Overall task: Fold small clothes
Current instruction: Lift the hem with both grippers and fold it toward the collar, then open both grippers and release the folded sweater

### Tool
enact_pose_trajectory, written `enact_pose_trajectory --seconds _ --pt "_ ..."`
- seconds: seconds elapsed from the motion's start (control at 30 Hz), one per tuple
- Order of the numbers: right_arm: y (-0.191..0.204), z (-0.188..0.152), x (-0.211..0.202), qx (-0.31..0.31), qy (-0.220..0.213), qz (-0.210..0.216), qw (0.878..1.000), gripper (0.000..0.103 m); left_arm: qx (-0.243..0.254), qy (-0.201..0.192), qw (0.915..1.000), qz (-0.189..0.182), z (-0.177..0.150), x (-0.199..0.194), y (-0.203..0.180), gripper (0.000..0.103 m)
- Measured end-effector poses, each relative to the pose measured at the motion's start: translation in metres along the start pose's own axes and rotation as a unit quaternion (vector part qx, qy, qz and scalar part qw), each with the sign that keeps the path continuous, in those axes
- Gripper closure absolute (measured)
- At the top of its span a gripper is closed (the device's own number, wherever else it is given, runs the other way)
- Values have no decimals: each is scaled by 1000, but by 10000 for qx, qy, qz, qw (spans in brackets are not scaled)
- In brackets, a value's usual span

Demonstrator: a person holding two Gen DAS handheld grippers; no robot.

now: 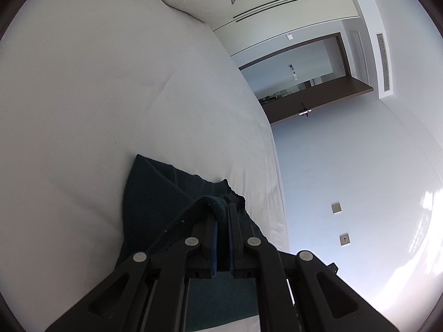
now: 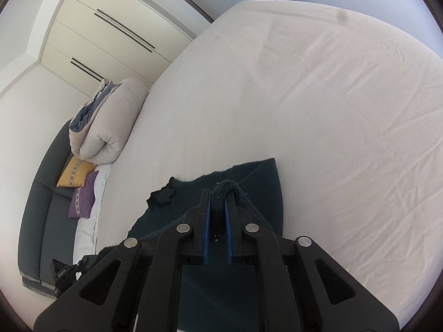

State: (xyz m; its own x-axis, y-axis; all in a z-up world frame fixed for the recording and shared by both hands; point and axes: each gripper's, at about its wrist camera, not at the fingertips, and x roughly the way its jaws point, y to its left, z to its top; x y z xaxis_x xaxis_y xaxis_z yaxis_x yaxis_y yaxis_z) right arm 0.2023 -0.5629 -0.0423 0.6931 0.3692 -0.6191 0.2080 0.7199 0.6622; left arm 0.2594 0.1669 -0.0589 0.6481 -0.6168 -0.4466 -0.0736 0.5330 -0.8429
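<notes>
I had my left tongs [image 1: 223,210] and right tongs [image 2: 218,196] both clenched on an edge of the dark green cloth [image 2: 257,182], which lay on the near part of the white bed [image 2: 318,96].

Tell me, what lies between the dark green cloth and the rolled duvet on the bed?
Only bare white sheet between the dark green cloth and the rolled duvet, shown in the right wrist view.
</notes>
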Motion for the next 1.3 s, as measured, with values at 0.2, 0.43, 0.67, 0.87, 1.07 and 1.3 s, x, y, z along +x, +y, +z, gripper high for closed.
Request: enact_pose_trajectory --seconds 0.2,0.43,0.67,0.87,1.07,1.3 --pt "-18 28 66 332 149 -413 9985 92 103 42 9985 534 25 52 27 95" --pt "-18 23 76 76 -260 -770 9967 19 330 138 9943 1005 1 53 50 50" --pt "-3 -16 34 -495 -331 -568 9966 21 1104 317 9839 1368 -53 26 42 50" --pt "15 -78 35 -1560 108 -1187 9805 37 1263 506 9779 1589 -86 23 57 50" --pt "12 -114 37 -1899 121 -1564 9692 52 1722 416 9678 1786 -106 12 47 51" --pt "3 -129 35 -1811 180 -1581 9705 66 1927 309 9612 1951 -113 4 46 76"
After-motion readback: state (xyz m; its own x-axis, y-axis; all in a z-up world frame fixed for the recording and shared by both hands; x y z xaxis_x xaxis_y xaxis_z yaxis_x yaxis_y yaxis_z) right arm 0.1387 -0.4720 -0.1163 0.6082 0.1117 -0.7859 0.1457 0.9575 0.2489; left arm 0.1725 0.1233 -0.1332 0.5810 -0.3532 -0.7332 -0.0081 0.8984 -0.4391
